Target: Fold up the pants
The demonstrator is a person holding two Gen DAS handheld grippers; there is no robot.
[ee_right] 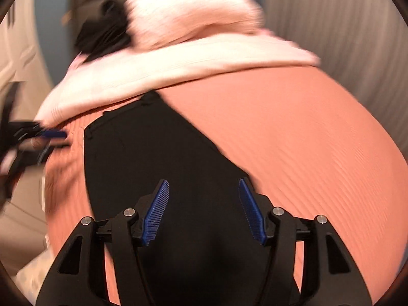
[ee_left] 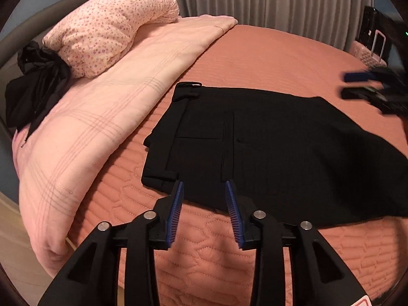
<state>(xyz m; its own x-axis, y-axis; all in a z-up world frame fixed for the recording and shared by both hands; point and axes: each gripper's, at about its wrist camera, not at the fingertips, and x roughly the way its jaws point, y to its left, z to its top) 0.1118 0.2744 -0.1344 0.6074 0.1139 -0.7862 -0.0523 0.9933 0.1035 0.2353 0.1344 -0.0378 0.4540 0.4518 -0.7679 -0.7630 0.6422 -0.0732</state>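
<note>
Jaws parted on both grippers, nothing held; black fabric pants (ee_left: pixel 255 148) lie flat on the quilted orange bedspread (ee_left: pixel 267 53).
Left gripper (ee_left: pixel 204 186) hovers at the near edge, right gripper (ee_right: pixel 204 186) over the cloth: each should pinch both layers before lifting.

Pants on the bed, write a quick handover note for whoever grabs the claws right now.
Left claw: open, holding nothing, over the near edge of the pants by the waistband.
Right claw: open, holding nothing, over the pants farther along.
Pants: flat on the orange bedspread, beside the pink blanket, apparently folded lengthwise.
Left: fold across and tidy.
</note>
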